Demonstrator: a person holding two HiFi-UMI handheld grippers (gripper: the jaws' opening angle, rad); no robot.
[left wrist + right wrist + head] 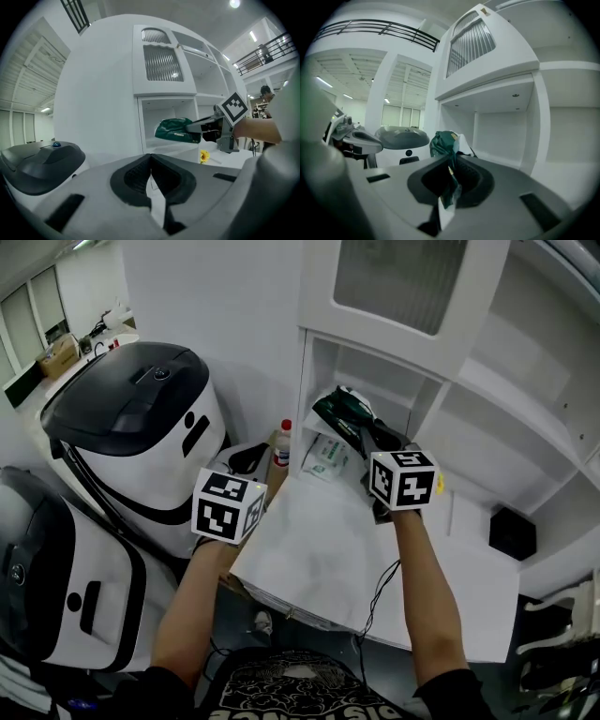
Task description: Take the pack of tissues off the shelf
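The pack of tissues (339,410) is dark green with a white end and hangs in the air in front of the open shelf compartment (375,371). My right gripper (364,435) is shut on its near edge. In the right gripper view the green wrapper (443,142) is pinched between the jaws of the right gripper (451,163). The left gripper view has the pack (176,130) at mid-height with the right gripper (199,126) gripping it from the right. My left gripper (247,459) hovers left of the table, shut, with nothing between the pads of the left gripper (151,160).
A white table (337,549) stands below the shelf unit. On its far edge lie a pale wrapped pack (327,457), a bottle with a red cap (279,452) and a small yellow flower (204,156). Two large white-and-black machines (141,427) crowd the left. A black box (512,532) sits on the right.
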